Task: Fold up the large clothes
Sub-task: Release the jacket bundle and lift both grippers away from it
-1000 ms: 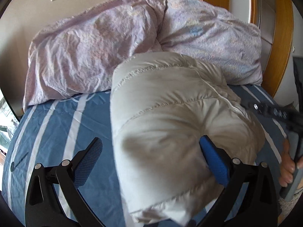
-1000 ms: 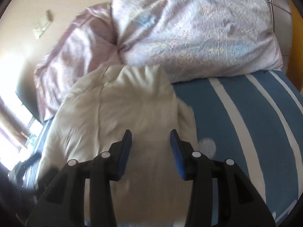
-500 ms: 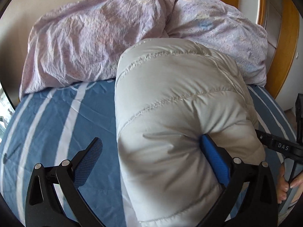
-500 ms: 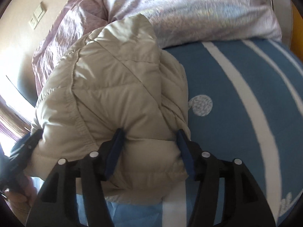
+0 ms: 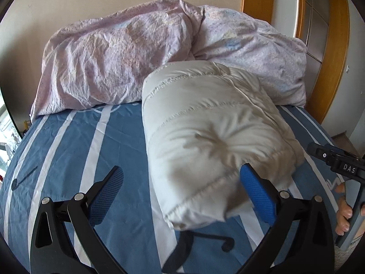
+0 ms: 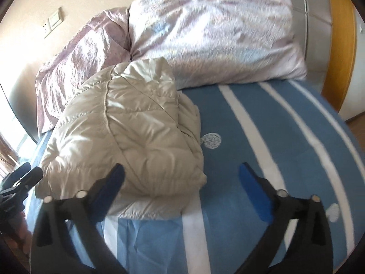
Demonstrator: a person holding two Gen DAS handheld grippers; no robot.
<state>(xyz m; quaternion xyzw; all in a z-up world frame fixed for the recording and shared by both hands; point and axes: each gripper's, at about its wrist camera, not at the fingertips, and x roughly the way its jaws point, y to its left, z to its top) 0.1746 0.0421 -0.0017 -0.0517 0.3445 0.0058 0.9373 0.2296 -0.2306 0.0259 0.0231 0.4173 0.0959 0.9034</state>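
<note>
A: Jacket [image 5: 212, 141] pos.?
B: Folded into a puffy bundle, lay on the bed [image 5: 75, 150], blue sheet w/ white stripes. Far end touched the crumpled lilac duvet [image 5: 118, 61] by the wall.
A: Left gripper [image 5: 182, 191]?
B: Spread wide, held nothing. Right-side pad [image 5: 256, 194] touched the bundle's near edge; left-side pad hung over bare sheet.
A: Right gripper [image 6: 182, 189]?
B: Also wide, nothing held. Left-side pad [image 6: 109, 187] overlapped the jacket [image 6: 127, 137] hem, contact unclear; other pad over sheet. View blurred.
</note>
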